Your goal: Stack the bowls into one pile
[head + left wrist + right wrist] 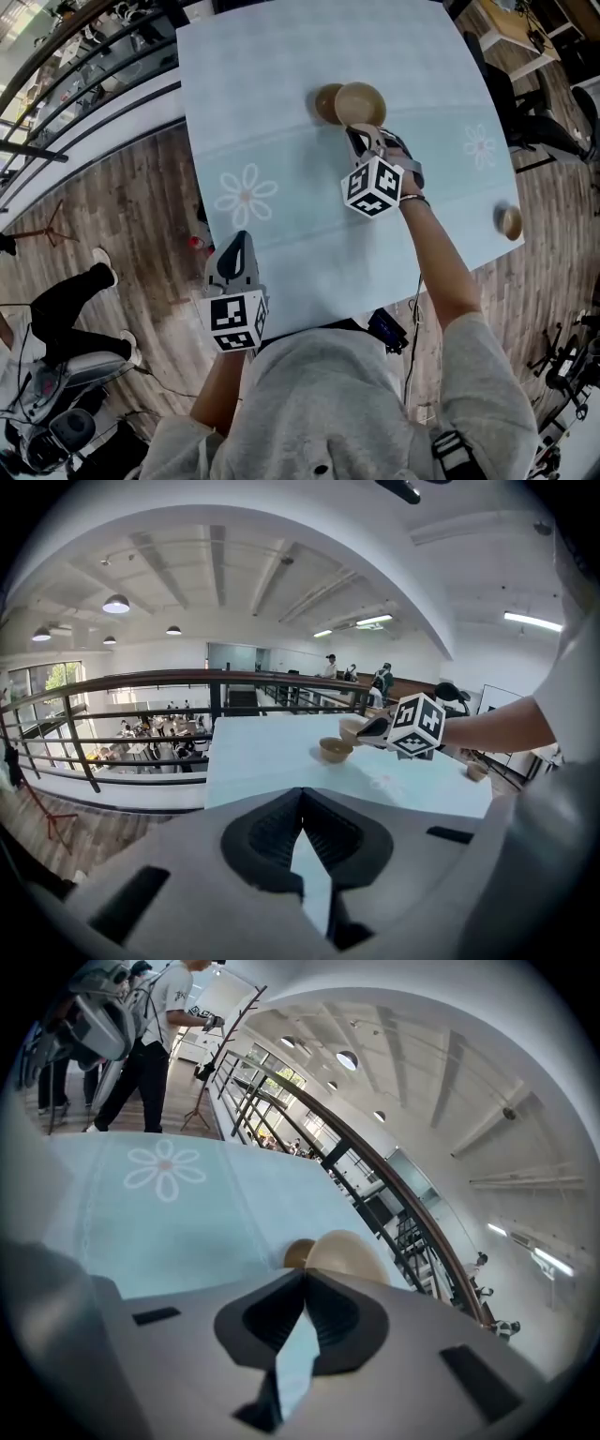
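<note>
A tan bowl [361, 101] hangs tilted just above the pale blue table [281, 112], and my right gripper [359, 130] is shut on its near rim. In the right gripper view that tan bowl [347, 1249] sits right beyond the closed tips [303, 1277]. A darker brown bowl [326, 101] stands on the cloth right beside it on the left, and shows as well in the left gripper view [335, 750]. A third small bowl [509, 222] rests near the table's right edge. My left gripper [238, 242] is shut on nothing over the table's near left corner.
The cloth has flower prints [246, 196]. A railing [84, 56] runs past the table's far left side over a wooden floor. A seated person's legs [66, 300] are at the lower left. Dark chairs [525, 122] stand to the right.
</note>
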A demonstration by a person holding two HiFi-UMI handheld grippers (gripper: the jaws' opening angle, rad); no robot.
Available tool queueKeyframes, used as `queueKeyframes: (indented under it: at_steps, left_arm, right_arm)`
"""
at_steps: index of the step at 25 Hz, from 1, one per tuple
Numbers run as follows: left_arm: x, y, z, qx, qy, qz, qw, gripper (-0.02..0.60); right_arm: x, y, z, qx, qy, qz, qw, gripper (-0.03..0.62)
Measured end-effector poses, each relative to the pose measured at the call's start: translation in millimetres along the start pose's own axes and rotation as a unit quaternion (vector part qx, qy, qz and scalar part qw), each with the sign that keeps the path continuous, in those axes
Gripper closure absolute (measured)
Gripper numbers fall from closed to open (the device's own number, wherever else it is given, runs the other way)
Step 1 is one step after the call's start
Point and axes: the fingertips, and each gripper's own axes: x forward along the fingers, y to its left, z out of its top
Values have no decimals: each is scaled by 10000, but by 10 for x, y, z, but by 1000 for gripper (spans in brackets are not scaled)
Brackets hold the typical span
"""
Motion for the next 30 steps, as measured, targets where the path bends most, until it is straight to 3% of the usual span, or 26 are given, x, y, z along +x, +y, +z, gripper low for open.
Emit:
queueKeyframes:
  at_steps: [10,24,30]
  left_arm:
    - [267,203,-10,-48,111,-118,9999,565]
    - [284,312,-109,-159,132,-200,9996,565]
    - [238,407,-80,-199,92,-208,9995,565]
  right_arm:
    - [455,81,99,-50,159,197,9997,565]
    - [627,212,102,12,370,385,9986,563]
    - [672,204,123,461,397,376,9974,562]
